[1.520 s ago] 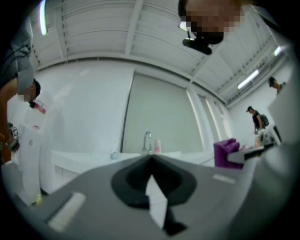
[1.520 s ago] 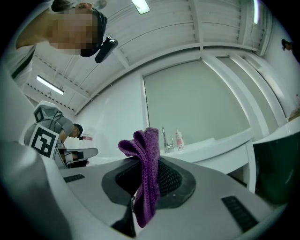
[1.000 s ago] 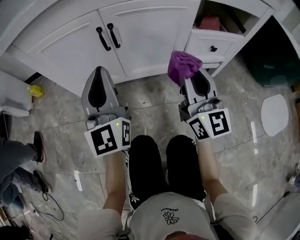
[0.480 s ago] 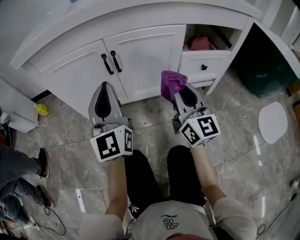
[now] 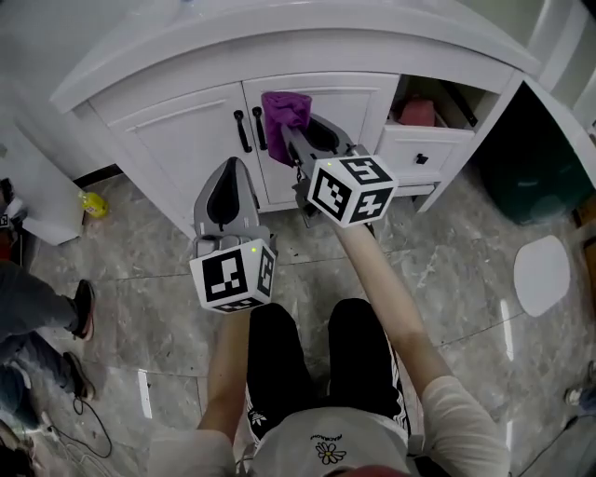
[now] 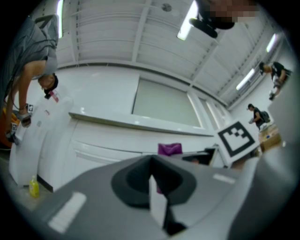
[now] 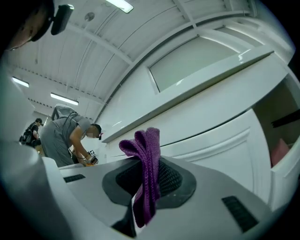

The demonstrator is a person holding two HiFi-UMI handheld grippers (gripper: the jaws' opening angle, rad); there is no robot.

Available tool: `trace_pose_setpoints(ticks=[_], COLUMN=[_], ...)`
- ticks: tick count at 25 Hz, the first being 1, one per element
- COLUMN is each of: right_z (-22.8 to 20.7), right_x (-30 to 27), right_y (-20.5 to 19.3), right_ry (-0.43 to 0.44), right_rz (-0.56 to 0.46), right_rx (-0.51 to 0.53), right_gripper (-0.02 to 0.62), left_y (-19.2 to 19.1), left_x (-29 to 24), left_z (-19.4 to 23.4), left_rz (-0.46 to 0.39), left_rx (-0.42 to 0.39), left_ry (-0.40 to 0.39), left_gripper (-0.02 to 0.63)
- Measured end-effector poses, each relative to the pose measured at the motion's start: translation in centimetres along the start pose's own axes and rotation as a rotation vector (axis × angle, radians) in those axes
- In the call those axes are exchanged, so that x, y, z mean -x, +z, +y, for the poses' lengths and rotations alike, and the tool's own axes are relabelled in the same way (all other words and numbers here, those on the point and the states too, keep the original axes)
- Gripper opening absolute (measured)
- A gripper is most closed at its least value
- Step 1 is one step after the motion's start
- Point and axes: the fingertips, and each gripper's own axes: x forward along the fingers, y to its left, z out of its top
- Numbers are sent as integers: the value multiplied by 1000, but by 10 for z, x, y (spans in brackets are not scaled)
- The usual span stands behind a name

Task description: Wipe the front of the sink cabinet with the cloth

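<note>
Purple cloth (image 5: pixel 284 112) juts in a bunched fold from the right gripper (image 5: pixel 291 140), whose jaws are clamped tight on its lower part; the right gripper view shows the folds (image 7: pixel 146 173) rising between them. The cloth lies over the upper left of the right-hand door of the white sink cabinet (image 5: pixel 177 140), just right of the two black handles (image 5: pixel 242 130). No view shows whether it actually touches the panel, and that corner of the door is hidden behind cloth and gripper. The left gripper (image 5: pixel 228 168) hangs nearer and lower, in front of the seam between the doors and apart from them, its jaws pressed together on nothing. The curved surface (image 5: pixel 279 28) overhangs the doors, and its top is mostly cut off at the far edge. Right of the doors sits a small drawer (image 5: pixel 424 154) under an open compartment holding a pink thing (image 5: pixel 419 112) too shadowed to name. Grey stone floor (image 5: pixel 140 279) lies open between cabinet and knees. To the left are a yellow bottle (image 5: pixel 93 203) and another person's shoes (image 5: pixel 79 303), cropped by the frame.
</note>
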Motion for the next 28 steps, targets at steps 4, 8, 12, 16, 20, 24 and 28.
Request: trace_pose_setpoints(ticks=[4, 8, 12, 16, 20, 24, 28], right_z=[5, 2, -1, -4, -15, -37, -72], right_x=[-41, -62, -75, -82, -76, -61, -38], right_y=[-7, -14, -23, -27, -25, -19, -7], right_ry=[26, 30, 15, 7, -10, -50, -108], right_rz=[53, 95, 137, 162, 162, 148, 133], right_rx=[-45, -98, -51, 21, 54, 78, 82], right_gripper=[51, 51, 51, 52, 55, 55, 55], left_y=[-1, -1, -2, -2, -6, -8, -12], left_x=[3, 6, 4, 0, -4, -6, -12], left_z=[7, 15, 12, 4, -4, -12, -19], left_rz=[16, 21, 25, 32, 38, 39, 36], left_rx=[-1, 15, 28, 34, 34, 35, 44], left_ry=[7, 18, 9, 0, -17, -25, -35], left_gripper=[5, 5, 5, 5, 5, 5, 5])
